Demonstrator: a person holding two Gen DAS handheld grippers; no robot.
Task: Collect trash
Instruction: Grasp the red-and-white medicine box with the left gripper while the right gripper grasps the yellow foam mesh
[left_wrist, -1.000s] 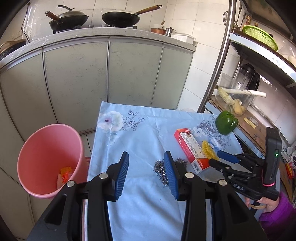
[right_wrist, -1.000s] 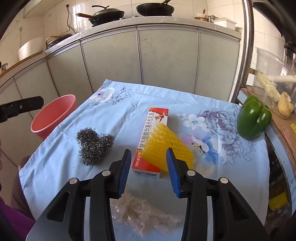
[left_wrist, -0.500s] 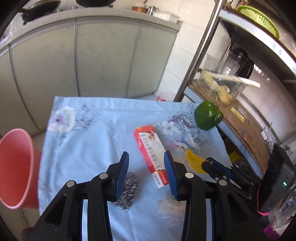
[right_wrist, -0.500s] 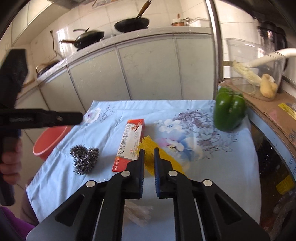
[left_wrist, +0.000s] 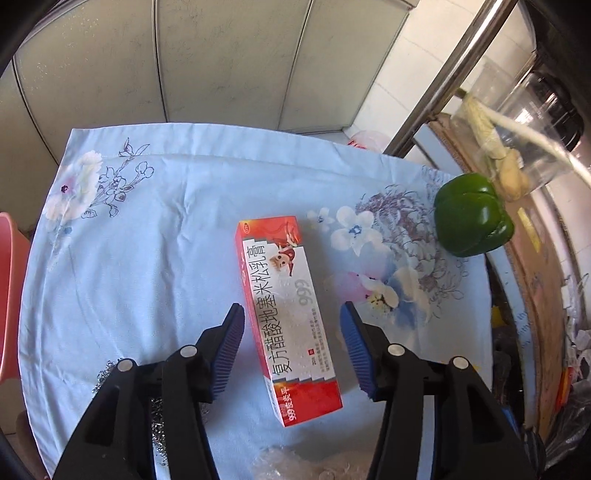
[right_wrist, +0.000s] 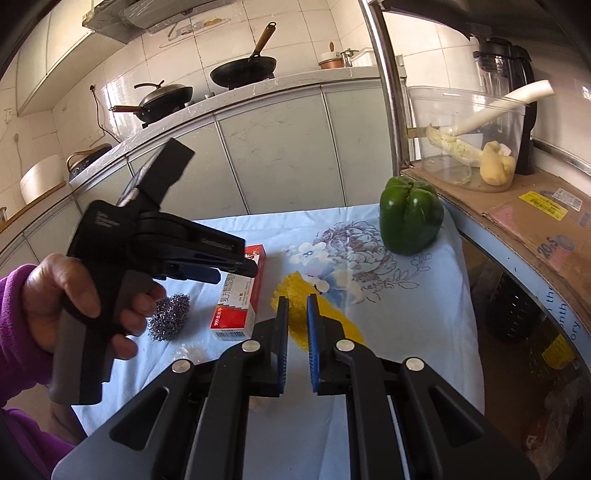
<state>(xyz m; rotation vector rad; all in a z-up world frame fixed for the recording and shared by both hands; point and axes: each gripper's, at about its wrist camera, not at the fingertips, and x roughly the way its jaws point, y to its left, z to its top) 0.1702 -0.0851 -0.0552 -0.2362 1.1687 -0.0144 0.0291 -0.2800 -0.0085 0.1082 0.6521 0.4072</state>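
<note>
Left wrist view: your left gripper (left_wrist: 291, 345) hangs with its blue pads (left_wrist: 229, 350) spread wide and nothing between them in contact; the red-and-white box (left_wrist: 286, 310) lies in the gap below, flat on the cloth (left_wrist: 147, 258), long axis running away from you and slightly skewed. The box has a red band at each end, a white middle with black print, and a small cartoon figure near the far end. Bare cloth lies on both sides of the box. A steel scourer (left_wrist: 157, 417) shows beneath the left finger, a crumpled clear wrapper (left_wrist: 295, 461) at the near edge, and a green pepper (left_wrist: 471, 218) at the far right corner of the cloth. The pink bin (left_wrist: 9, 280) shows at the left edge.

Right wrist view: your right gripper (right_wrist: 296, 343) has its pads (right_wrist: 313, 343) drawn close, a narrow slit between them; whether they pinch the yellow foam net (right_wrist: 325, 317) just beyond the tips cannot be told. The net is blurred, lying on the cloth beside the box (right_wrist: 240, 295). The scourer (right_wrist: 170, 315) lies left of the box. The cloth ends against a cardboard-topped shelf (right_wrist: 517, 218) on the right.
</note>
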